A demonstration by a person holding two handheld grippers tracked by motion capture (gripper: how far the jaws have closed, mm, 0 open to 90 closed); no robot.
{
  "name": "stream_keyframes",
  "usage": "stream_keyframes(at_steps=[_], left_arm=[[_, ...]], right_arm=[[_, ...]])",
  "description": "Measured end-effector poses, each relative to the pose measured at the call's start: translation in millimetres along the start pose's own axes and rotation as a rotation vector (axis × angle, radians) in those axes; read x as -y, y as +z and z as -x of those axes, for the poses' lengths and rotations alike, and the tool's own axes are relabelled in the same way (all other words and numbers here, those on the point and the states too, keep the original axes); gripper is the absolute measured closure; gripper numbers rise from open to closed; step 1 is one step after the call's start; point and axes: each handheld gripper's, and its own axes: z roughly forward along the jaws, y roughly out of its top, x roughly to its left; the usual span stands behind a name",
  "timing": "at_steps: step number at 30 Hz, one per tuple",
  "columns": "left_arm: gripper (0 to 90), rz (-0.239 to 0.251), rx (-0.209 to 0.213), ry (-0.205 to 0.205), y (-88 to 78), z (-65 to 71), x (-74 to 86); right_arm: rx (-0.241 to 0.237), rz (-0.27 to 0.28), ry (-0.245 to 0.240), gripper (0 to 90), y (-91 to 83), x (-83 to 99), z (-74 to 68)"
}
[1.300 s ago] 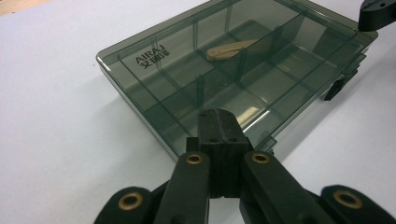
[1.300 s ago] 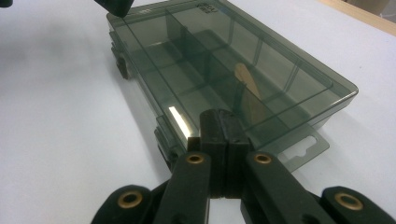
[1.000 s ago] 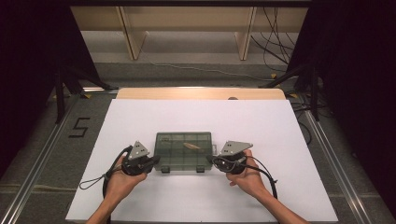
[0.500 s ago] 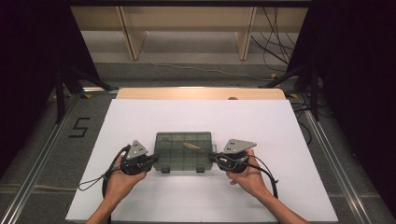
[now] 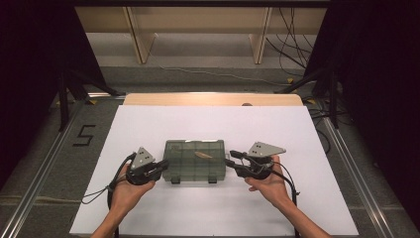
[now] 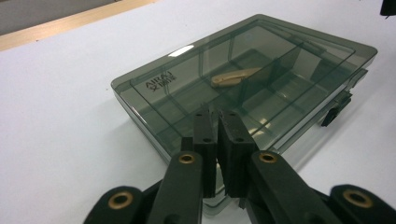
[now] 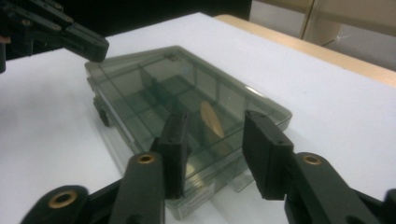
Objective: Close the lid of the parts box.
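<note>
A smoked clear compartment box [image 5: 194,161] lies with its lid down in the middle of the white sheet. A tan elongated piece [image 5: 203,155] rests in one of its compartments. My left gripper [image 5: 162,166] is at the box's left end. In the left gripper view its jaws [image 6: 217,116] hang over the box [image 6: 261,60] edge; they have just been opening and stand a slit apart with nothing between them. My right gripper [image 5: 232,161] is at the right end. Its jaws [image 7: 217,121] have just been opening and stand wide above the lid [image 7: 154,79], clear of it.
The white sheet [image 5: 297,134] covers the table, with a wooden strip [image 5: 213,99] at its far edge. Two dark latches [image 5: 192,181] stick out from the box's near side. Cables trail from both grippers toward the person. Rails and a floor mark "5" [image 5: 84,135] lie to the left.
The right gripper's jaws have spread apart at the box's right end. The left gripper's jaws have parted only slightly. Both hands stay about where they were.
</note>
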Motion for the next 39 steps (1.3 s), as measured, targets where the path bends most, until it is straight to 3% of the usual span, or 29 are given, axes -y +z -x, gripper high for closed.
stream_keyframes(at_steps=[6,8,12,17,19,22,25,28,35,39], left_arm=[[71.4,0.052,0.027,0.012,1.1,1.4,-1.4],[64.9,0.078,0.03,-0.006,0.2,3.1,-2.6],[57.5,0.131,0.044,0.008,-1.7,4.7,-6.0],[43.8,0.188,0.057,-0.01,-3.6,8.1,-9.5],[41.4,0.209,0.058,-0.015,-4.4,8.7,-10.6],[38.0,0.228,0.059,-0.015,-5.2,10.0,-12.2],[35.2,0.258,0.071,-0.018,-5.8,12.1,-13.7],[33.3,0.27,0.072,-0.01,-6.7,14.4,-15.1],[26.0,0.278,0.094,-0.046,-6.6,19.7,-16.5],[22.7,0.283,0.097,-0.032,-8.6,23.7,-15.5]], right_arm=[[0.041,0.029,0.011,45.8,-9.5,-5.4,-0.9],[0.06,0.035,0.011,42.6,-12.9,-6.3,-1.3],[0.082,0.063,0.022,38.5,-20.0,-7.3,-2.6],[0.094,0.097,0.019,33.8,-29.4,-7.9,-4.5],[0.099,0.089,0.021,33.7,-34.2,-7.5,-4.7],[0.114,0.119,0.02,32.5,-38.6,-6.0,-5.4],[0.102,0.121,0.037,30.9,-42.2,-4.3,-7.9],[0.106,0.125,0.038,30.3,-44.8,-3.0,-9.9],[0.121,0.14,0.044,26.3,-50.8,-0.1,-12.2],[0.12,0.144,0.053,23.5,-54.1,2.0,-13.0]])
